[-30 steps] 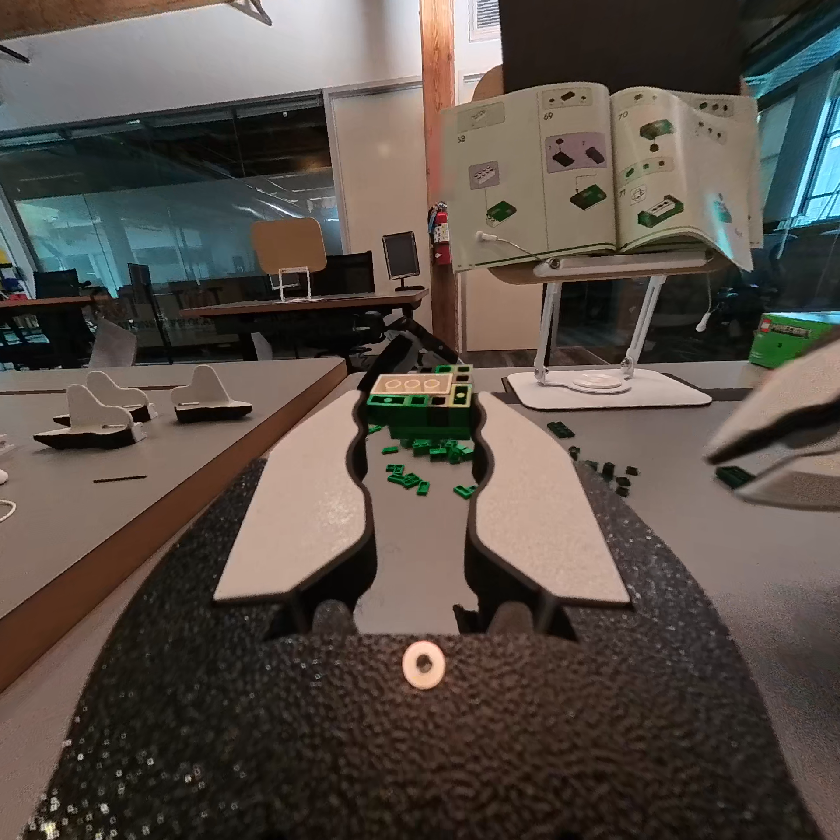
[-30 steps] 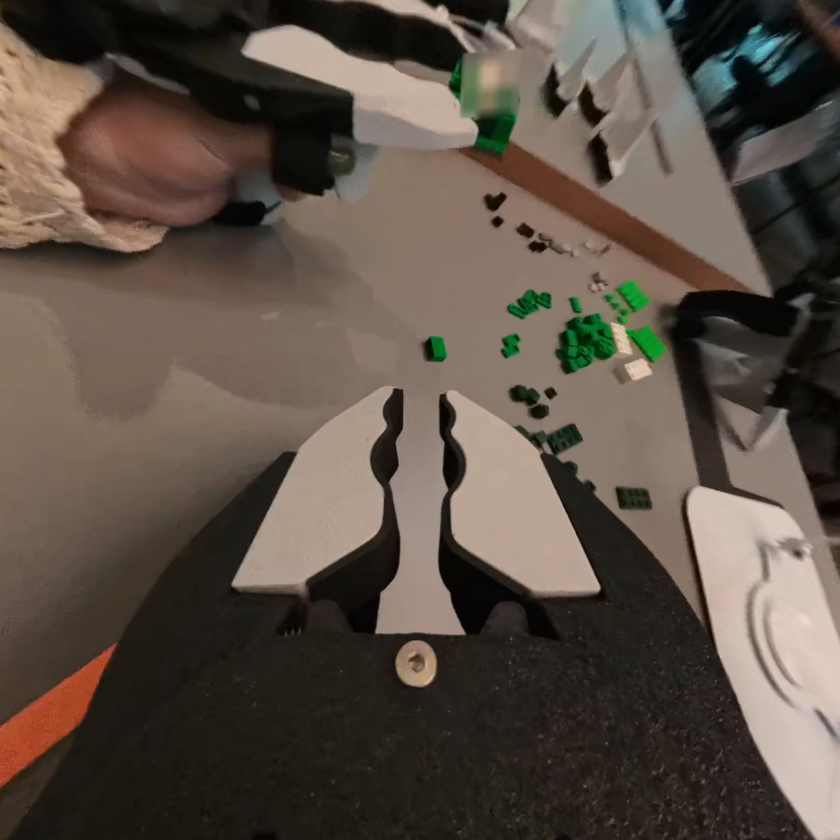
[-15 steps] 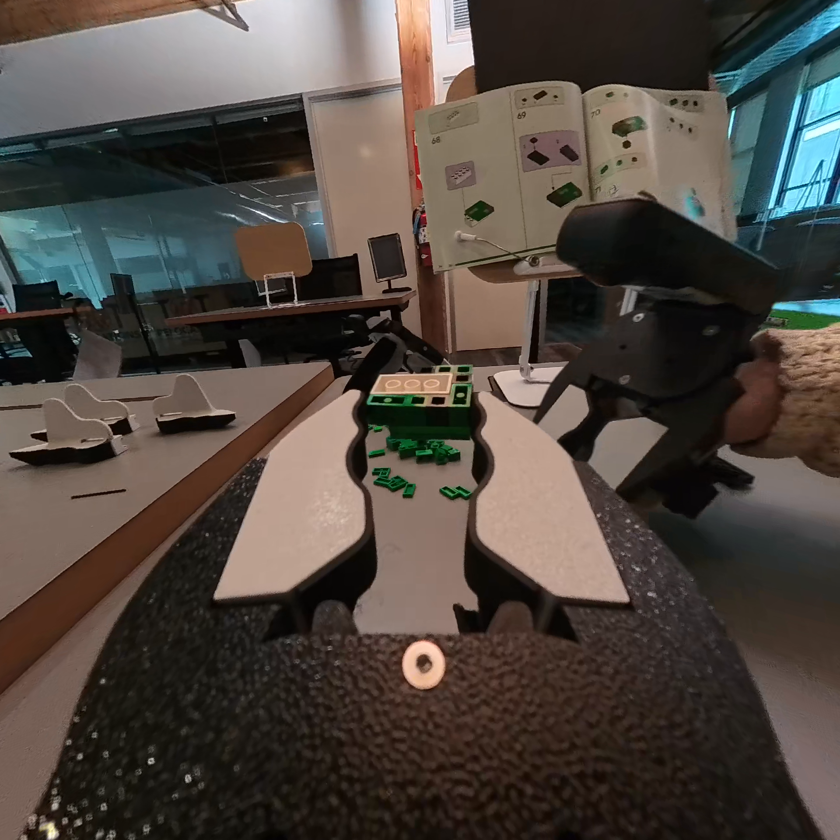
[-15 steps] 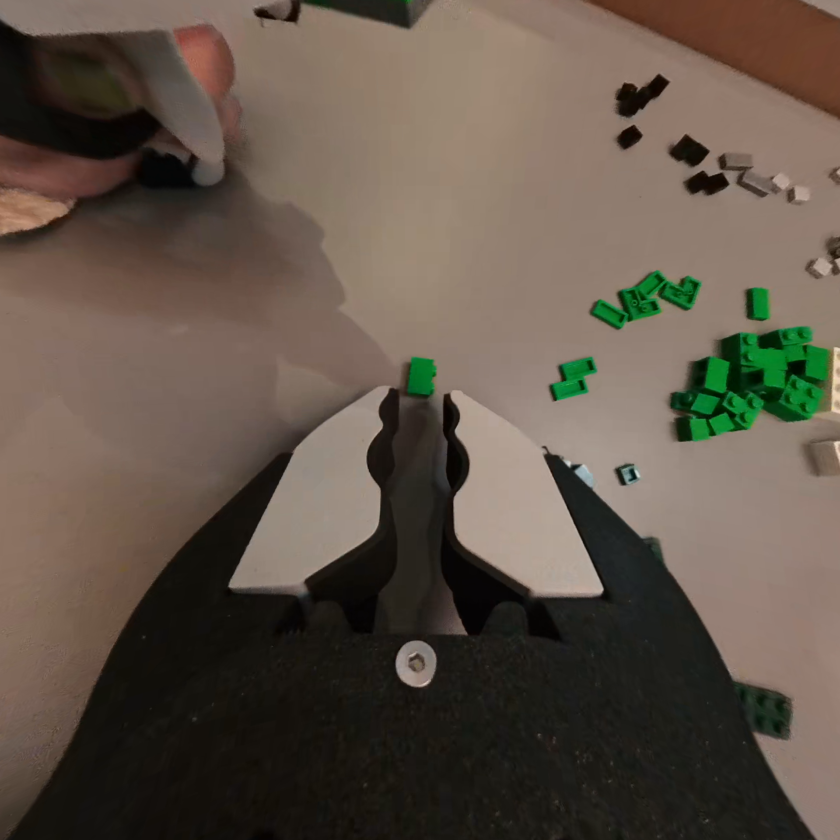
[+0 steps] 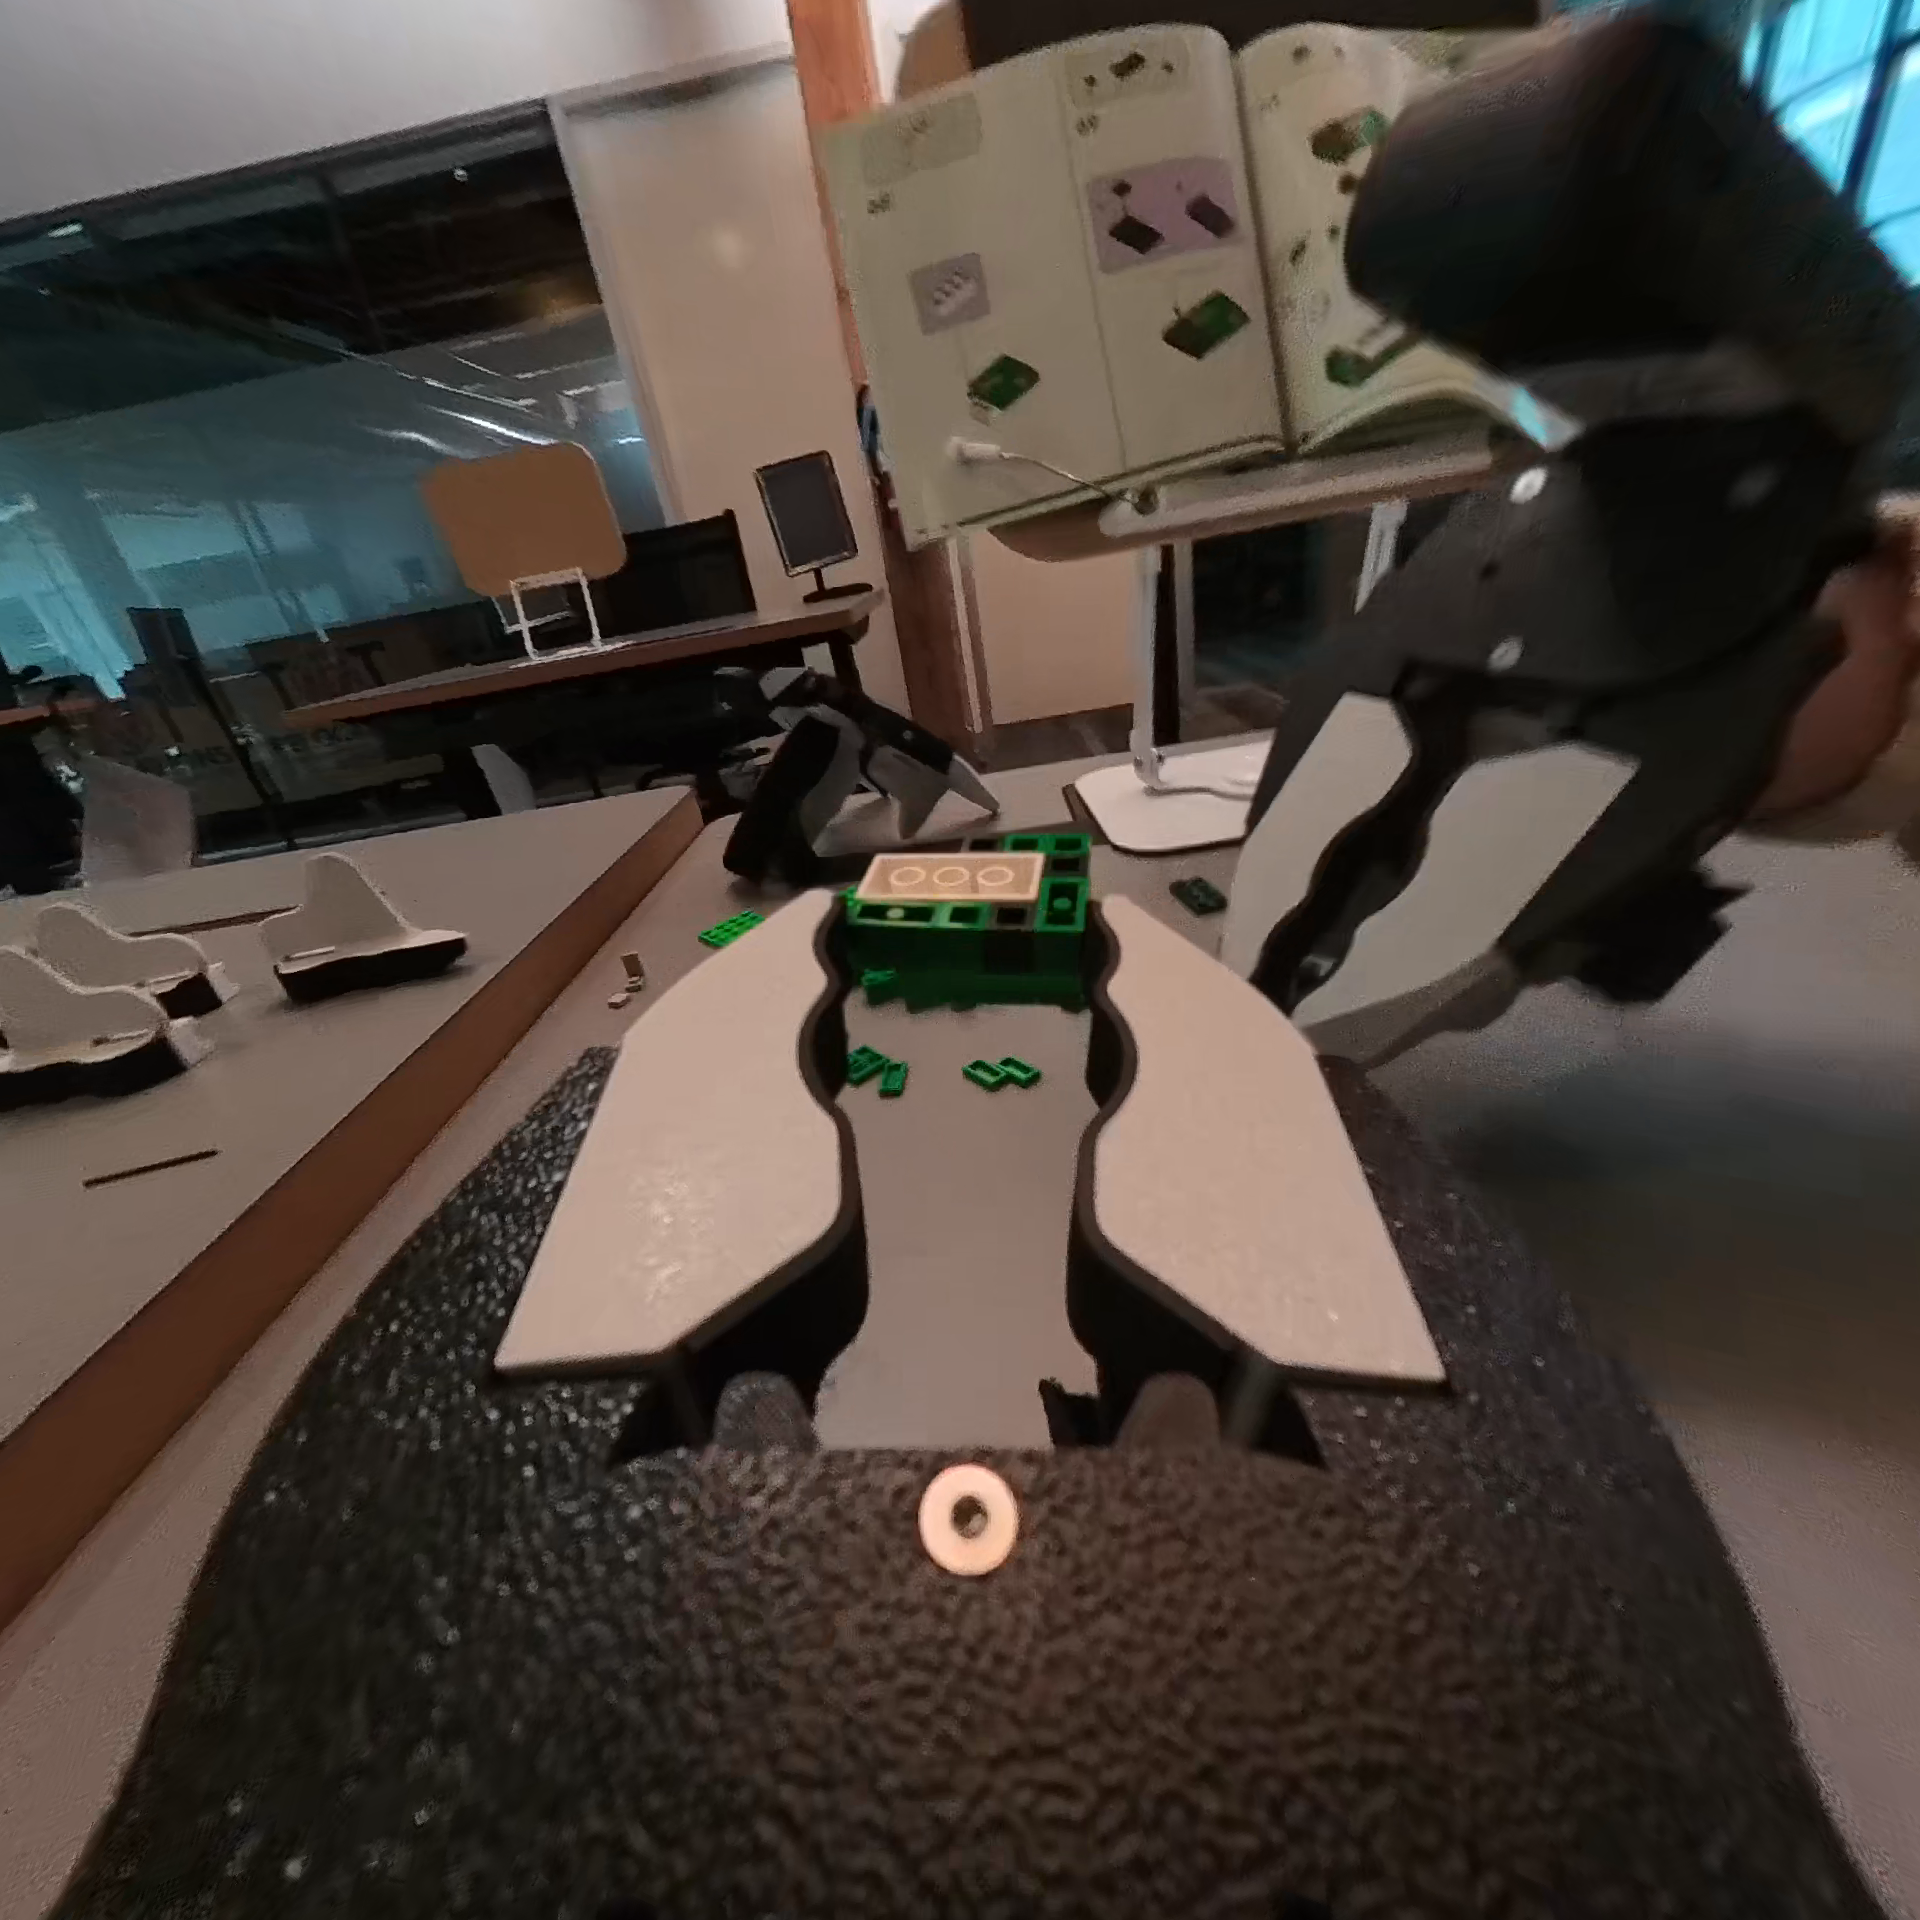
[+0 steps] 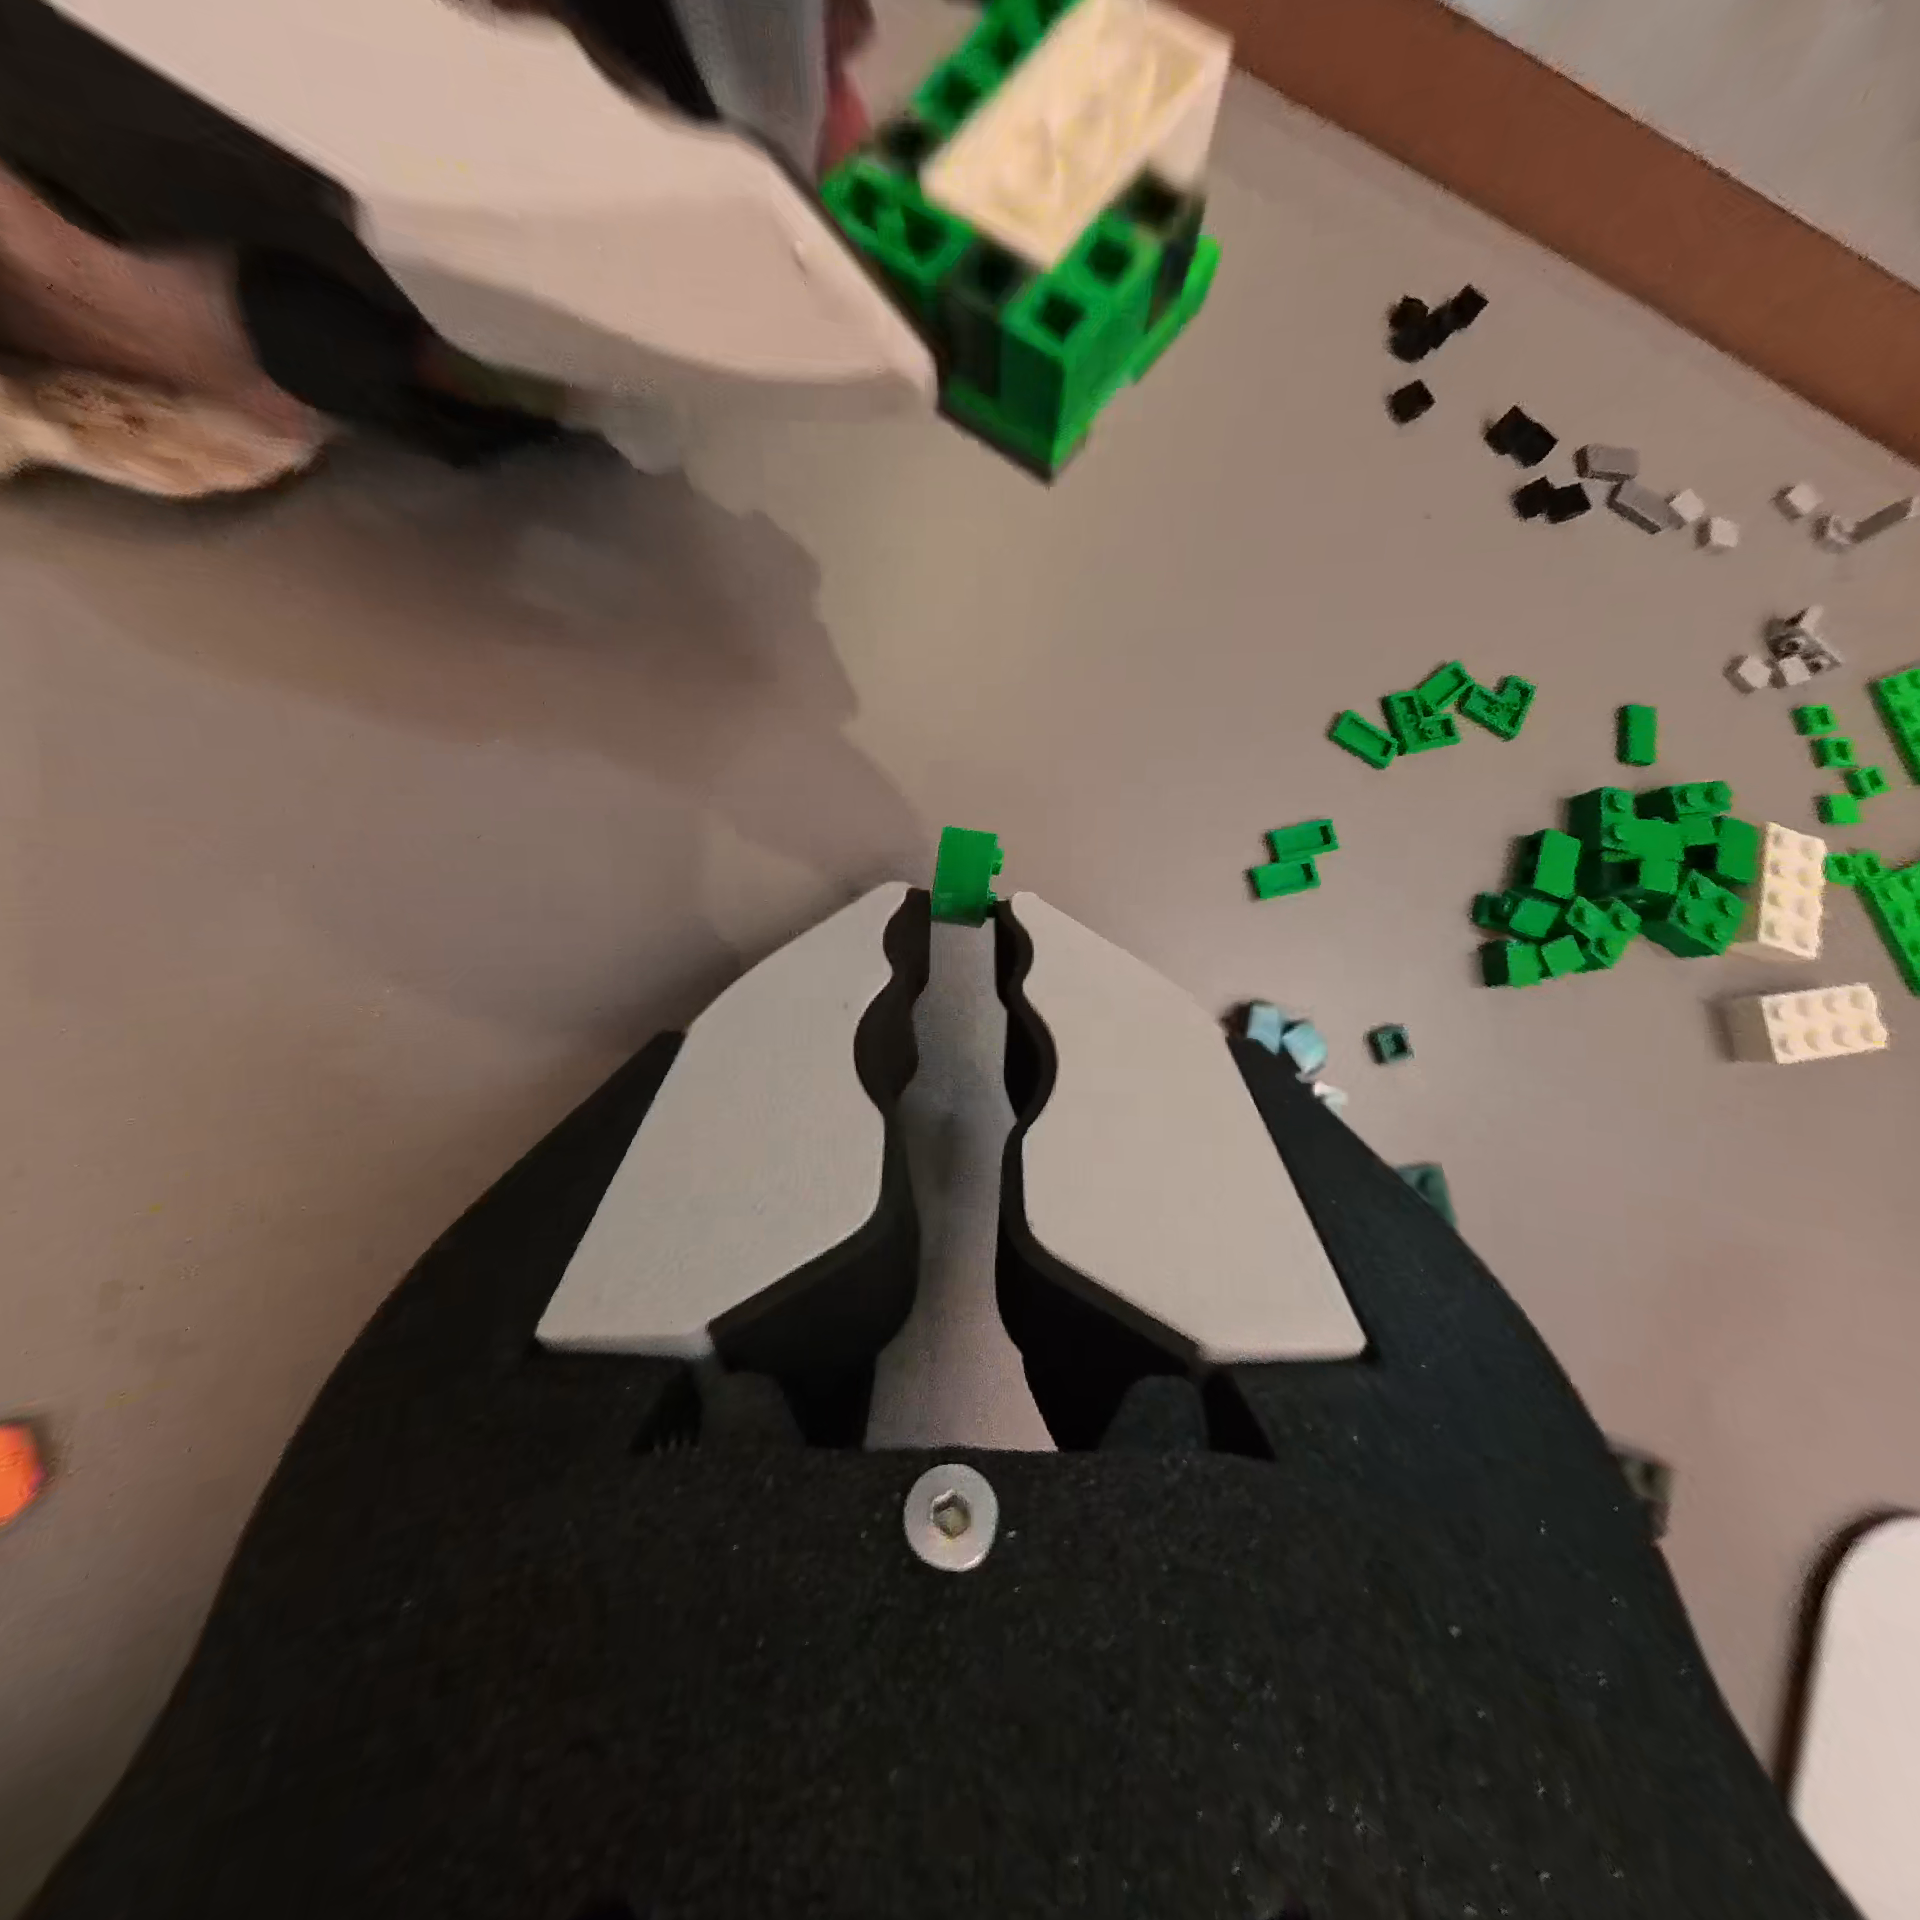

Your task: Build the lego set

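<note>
1. At the front of the left wrist view, left tongs point(image 5: 961, 940) clamped on a green block stack point(image 5: 966, 930) topped by a cream plate point(image 5: 951, 881), held above the desk point(image 5: 966, 1226).
2. Beneath the stack, a few green flat pieces point(image 5: 940, 1072) lying loose on the desk.
3. Off to the right, blurred, right tongs point(image 5: 1309, 1003) angled down toward the desk, tips close to the surface.
4. Behind, an open instruction booklet point(image 5: 1091, 260) propped on a white stand point(image 5: 1164, 790); spare gripper point(image 5: 831, 790) lying beyond the stack, and white holders point(image 5: 343, 930) on the neighbouring desk.
5. From the right wrist view, right tongs point(image 6: 964, 899) closed narrow, pinching a small green brick point(image 6: 964, 873) at the very tips, brick tilted up on end and near or on the desk; cannot tell which.
6. Top of that view: the block stack, blurred, gripped by the left tongs, well apart from the small brick.
7. Right side: a green pile point(image 6: 1621, 883) with white bricks point(image 6: 1803, 1023) beside it, black and grey bits point(image 6: 1527, 436) farther off.
8. Step in hand, judging by this: picking up one small green brick to add to the held stack.
9. Next move likely calls for lifting the brick clear, carrying it to the stack, squaring its studs to an open spot and pressing down, with the left tongs bracing firmly; grip on the brick looks shallow, so twisting or slipping seems a risk.
</note>
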